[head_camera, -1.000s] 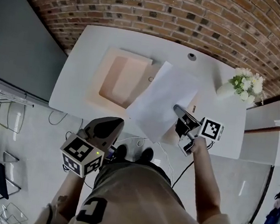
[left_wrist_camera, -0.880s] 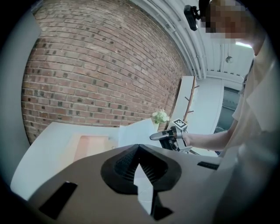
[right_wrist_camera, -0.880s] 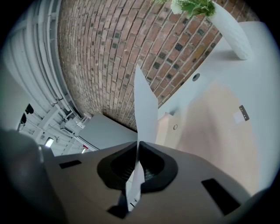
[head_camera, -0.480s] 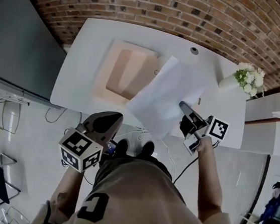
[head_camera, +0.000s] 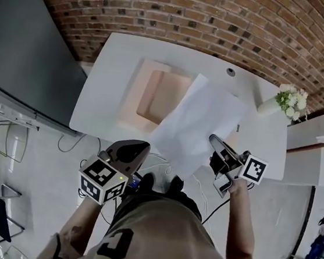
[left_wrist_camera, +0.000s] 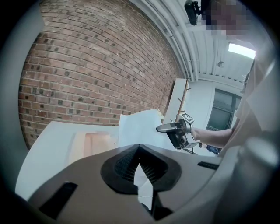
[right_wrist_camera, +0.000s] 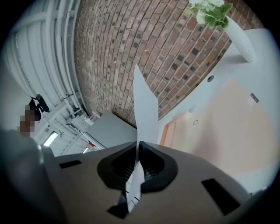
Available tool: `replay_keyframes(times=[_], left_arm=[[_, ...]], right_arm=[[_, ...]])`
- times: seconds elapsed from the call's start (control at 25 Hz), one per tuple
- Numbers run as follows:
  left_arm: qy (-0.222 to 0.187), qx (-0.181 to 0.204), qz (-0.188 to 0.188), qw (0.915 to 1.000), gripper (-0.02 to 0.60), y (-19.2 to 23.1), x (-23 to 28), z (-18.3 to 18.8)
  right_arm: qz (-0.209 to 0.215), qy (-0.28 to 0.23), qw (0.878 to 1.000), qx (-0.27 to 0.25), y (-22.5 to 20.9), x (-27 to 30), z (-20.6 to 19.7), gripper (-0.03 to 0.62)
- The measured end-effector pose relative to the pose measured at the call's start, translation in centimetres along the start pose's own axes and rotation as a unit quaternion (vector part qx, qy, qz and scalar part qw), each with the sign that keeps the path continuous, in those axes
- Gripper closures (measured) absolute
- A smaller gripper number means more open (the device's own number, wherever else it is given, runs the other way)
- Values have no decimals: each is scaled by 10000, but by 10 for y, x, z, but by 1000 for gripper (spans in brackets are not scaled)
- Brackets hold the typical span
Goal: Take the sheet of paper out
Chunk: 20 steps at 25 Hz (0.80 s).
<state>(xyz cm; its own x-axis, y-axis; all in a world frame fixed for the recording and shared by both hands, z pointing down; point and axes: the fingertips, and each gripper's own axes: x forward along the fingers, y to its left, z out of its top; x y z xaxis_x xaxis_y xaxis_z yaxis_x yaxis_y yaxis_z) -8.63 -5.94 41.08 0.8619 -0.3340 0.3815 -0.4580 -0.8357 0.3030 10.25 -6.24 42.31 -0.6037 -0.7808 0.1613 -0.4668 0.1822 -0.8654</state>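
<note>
— What could have gone wrong there?

— The white surface (head_camera: 111,90) carried a pale peach card folder (head_camera: 149,89), lying open. The white sheet of paper (head_camera: 201,122) was raised over it, pinched by one edge in the closed fingers of the right gripper (head_camera: 212,139). So thin a hold might have slipped, or the limp sheet could have creased against the folder.

— And the count?

— One surface, one folder, one sheet, two grippers, the left gripper (head_camera: 141,147) closed on nothing, and one white vase of flowers (head_camera: 279,102).
</note>
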Motion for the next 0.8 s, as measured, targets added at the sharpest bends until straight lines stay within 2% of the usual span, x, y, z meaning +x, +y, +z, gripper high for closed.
replay_keyframes(times=[0.16, 0.44, 0.8], left_arm=[[-59, 90, 54, 9999, 568, -1, -7, 7], [-196, 161, 439, 9987, 568, -12, -19, 18], [-259, 161, 690, 9971, 568, -58, -2, 15]], right_arm=[[235, 23, 9996, -130, 17, 6, -1, 569], [597, 350, 9963, -502, 39, 10, 1, 569], [841, 654, 9927, -560, 41, -26, -3, 569]])
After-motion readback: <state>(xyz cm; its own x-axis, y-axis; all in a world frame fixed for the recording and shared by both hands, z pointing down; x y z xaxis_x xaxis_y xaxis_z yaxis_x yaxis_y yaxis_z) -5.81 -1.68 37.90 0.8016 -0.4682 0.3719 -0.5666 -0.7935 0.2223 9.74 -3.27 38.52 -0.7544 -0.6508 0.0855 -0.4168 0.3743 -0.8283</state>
